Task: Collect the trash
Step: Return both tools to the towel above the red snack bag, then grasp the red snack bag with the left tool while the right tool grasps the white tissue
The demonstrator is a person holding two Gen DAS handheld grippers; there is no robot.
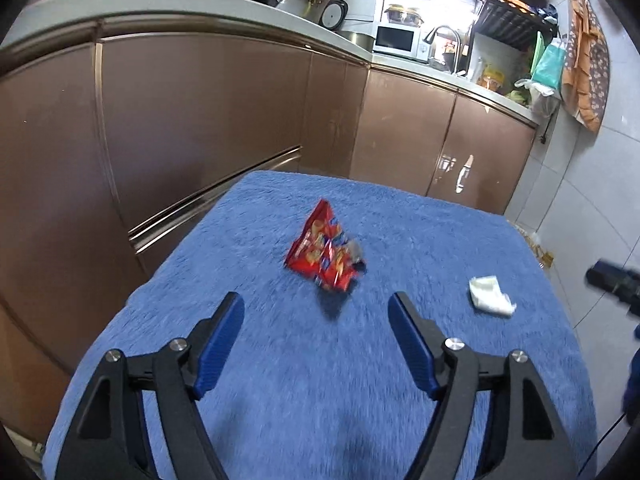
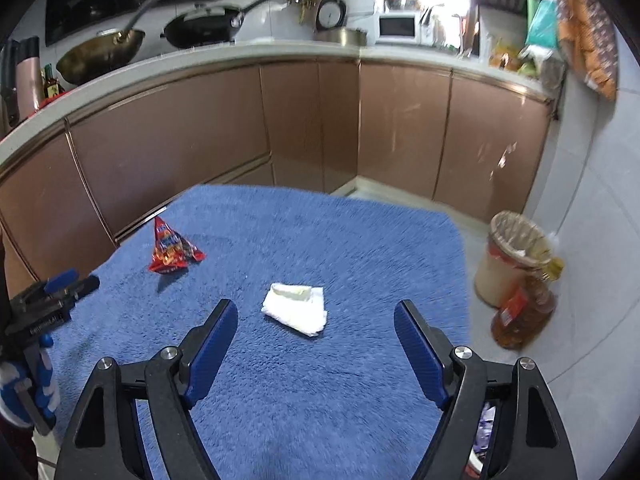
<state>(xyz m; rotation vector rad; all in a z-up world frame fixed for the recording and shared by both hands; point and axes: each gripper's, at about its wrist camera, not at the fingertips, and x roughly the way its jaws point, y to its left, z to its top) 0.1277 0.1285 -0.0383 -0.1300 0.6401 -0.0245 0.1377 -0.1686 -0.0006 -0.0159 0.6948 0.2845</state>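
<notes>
Home kitchen, woks [image 2: 100, 54], microwave [image 2: 398, 28], brown cabinets [image 2: 168, 128]

Gaping left hand-held gripper [image 1: 316, 312] faces red snack wrapper [image 1: 325, 254].

Wrapper [image 2: 173, 252] left of tissue [image 2: 296, 307], both on cloth [image 2: 320, 232]

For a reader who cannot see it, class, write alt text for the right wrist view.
Open right tongs point at a crumpled white tissue lying on a blue fuzzy cloth. A red snack wrapper lies farther left; a lined trash bin and an oil bottle stand on the floor to the right.
</notes>
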